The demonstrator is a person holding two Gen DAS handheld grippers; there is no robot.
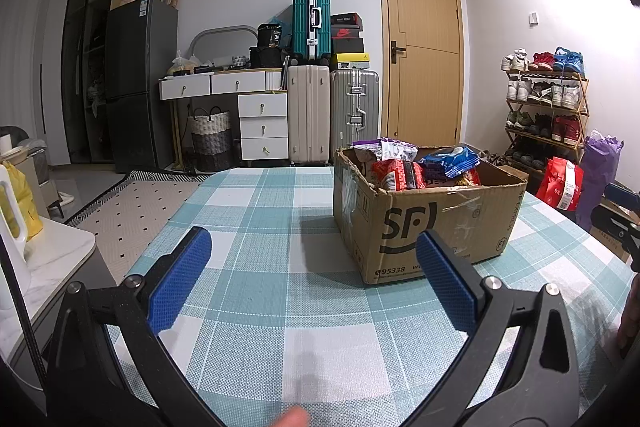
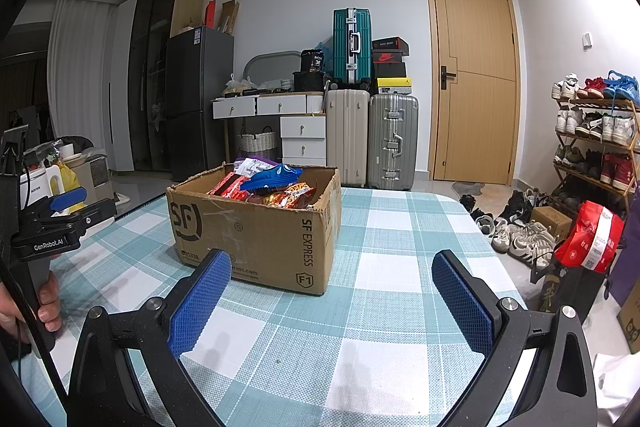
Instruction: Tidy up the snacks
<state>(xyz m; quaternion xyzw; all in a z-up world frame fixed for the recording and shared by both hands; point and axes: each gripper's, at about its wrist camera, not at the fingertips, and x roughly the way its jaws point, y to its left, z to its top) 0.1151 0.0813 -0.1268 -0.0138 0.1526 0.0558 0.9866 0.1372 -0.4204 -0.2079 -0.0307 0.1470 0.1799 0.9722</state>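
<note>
A brown SF Express cardboard box (image 1: 432, 223) stands open on the checked tablecloth, filled with snack packets: a red one (image 1: 398, 174), a blue one (image 1: 452, 159) and a purple-white one (image 1: 390, 147). The box also shows in the right wrist view (image 2: 256, 231) with the snack packets (image 2: 272, 185) inside. My left gripper (image 1: 314, 255) is open and empty, low over the cloth, just left of the box's near corner. My right gripper (image 2: 332, 279) is open and empty, in front of the box's right side. The left gripper shows at the right wrist view's left edge (image 2: 52, 223).
The table (image 1: 256, 211) has a teal and white checked cloth. Behind it are suitcases (image 1: 310, 115), a white drawer desk (image 1: 256, 99), a fridge (image 1: 138, 83) and a door (image 1: 424, 43). A shoe rack (image 2: 596, 135), a red bag (image 2: 592, 239) and loose shoes stand at the right.
</note>
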